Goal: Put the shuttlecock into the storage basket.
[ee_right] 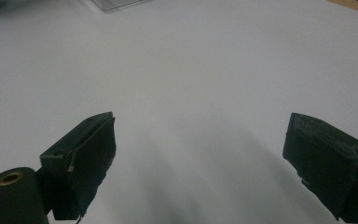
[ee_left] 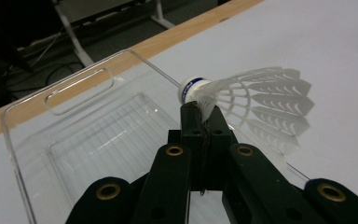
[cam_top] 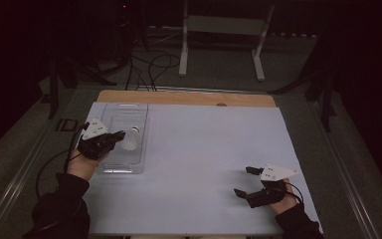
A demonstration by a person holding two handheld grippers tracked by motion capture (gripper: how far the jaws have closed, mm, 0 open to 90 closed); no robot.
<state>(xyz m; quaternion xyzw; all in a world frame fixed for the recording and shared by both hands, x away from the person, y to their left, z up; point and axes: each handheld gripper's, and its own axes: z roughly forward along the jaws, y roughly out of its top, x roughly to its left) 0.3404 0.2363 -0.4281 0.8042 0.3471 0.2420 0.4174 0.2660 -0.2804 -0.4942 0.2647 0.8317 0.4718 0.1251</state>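
Currently white feathered shuttlecock w/ blue-banded cork lies roughly horizontal, cork toward wooden surface edge, skirt fanning opposite, over clear plastic tray. Left gripper jaws pinch it near cork. Right gripper jaws spread wide.

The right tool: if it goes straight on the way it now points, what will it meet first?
Probably nothing soon. The right tool is open and points across the bare white table sheet; the clear plastic bin lies far ahead, off to one side.
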